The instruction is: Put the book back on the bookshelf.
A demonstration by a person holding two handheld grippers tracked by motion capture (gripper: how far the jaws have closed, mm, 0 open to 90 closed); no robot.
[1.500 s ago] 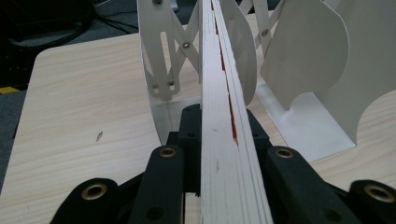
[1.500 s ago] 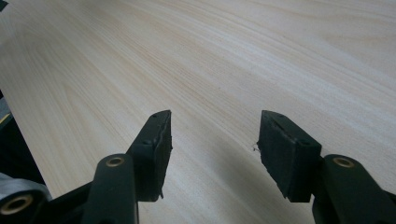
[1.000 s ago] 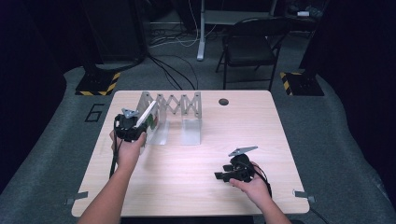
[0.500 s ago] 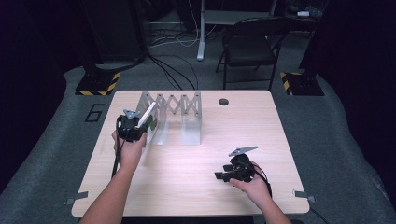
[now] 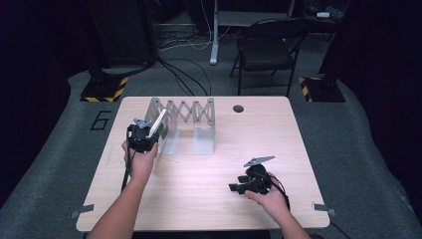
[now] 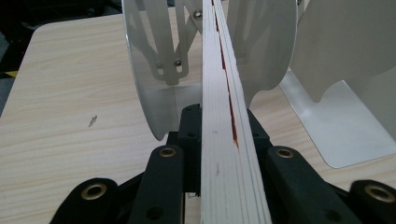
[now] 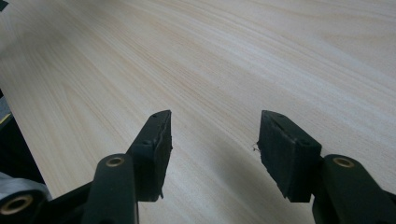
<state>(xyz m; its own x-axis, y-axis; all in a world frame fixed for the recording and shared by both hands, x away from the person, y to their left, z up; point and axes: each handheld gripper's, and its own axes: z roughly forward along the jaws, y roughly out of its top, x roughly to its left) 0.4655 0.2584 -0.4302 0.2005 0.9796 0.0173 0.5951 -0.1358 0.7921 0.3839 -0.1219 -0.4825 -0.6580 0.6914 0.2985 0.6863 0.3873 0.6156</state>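
One thin white book with a red streak in its page edge [image 6: 224, 116] is clamped in the left gripper [image 5: 147, 135], poised at the first slot of the silver expanding metal rack [image 5: 186, 117]. Insertion remains. The right gripper [image 7: 212, 149] rests apart, empty, on the pale wooden table [image 5: 199, 199].

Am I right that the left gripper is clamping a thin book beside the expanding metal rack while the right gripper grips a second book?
Not quite: the right gripper holds nothing. The right gripper view shows its jaws apart over bare table. The left gripper does clamp the thin book beside the rack.
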